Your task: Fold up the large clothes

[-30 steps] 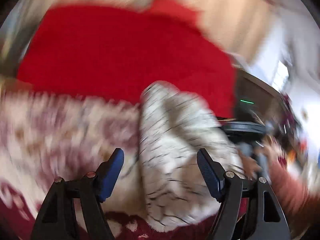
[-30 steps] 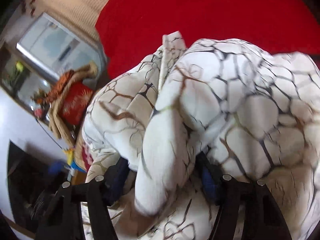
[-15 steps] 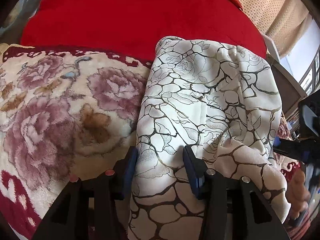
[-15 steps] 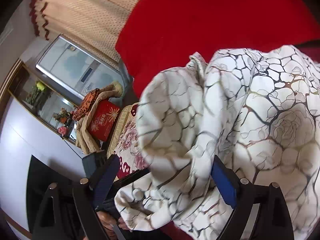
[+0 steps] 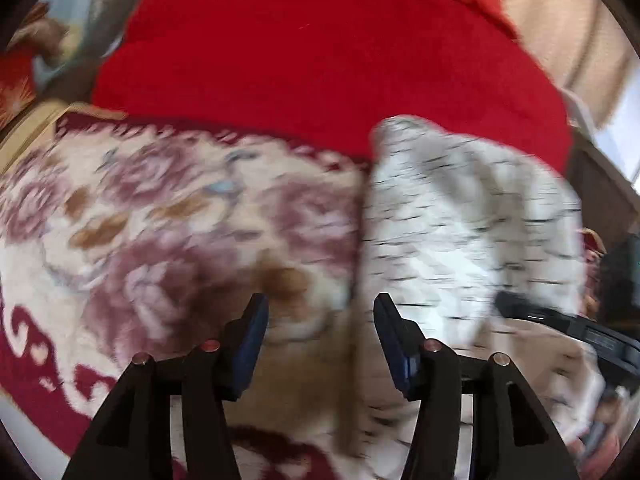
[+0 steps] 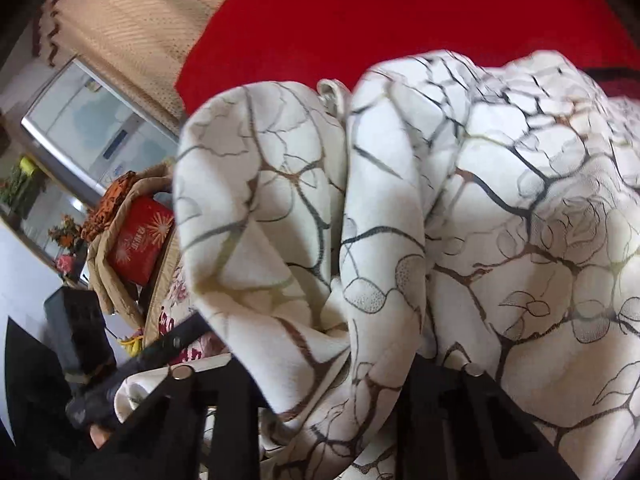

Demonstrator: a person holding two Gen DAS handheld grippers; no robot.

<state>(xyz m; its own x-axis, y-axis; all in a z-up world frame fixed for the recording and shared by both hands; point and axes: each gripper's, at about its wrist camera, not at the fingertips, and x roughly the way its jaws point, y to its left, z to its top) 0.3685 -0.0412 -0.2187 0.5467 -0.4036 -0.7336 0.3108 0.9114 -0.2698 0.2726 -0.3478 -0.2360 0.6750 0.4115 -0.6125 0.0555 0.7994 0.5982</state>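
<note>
A white garment with a dark cracked-line and rose print [image 5: 460,220] lies bunched on a floral blanket [image 5: 160,220], in front of a red cover [image 5: 320,60]. My left gripper [image 5: 320,304] hovers over the garment's left edge. Its jaws are opening, and the blue pads [image 5: 250,332] stand clear of the cloth edge between them. In the right wrist view the garment [image 6: 520,200] fills the frame. My right gripper [image 6: 332,364] is closing on a thick bunched fold, which hides its pads. The left wrist view is blurred by motion.
A beige curtain [image 6: 132,32] hangs behind the red cover [image 6: 400,8]. At the left, past the bed edge, are a red box [image 6: 140,240] wrapped in tan cloth and a glass-fronted cabinet [image 6: 80,132]. A black tool body [image 5: 560,320] reaches in at the garment's right side.
The left jaws, pinched on the garment's edge half a second ago, have let go and widened. The right jaws, wide apart then, have closed in on the fold.
</note>
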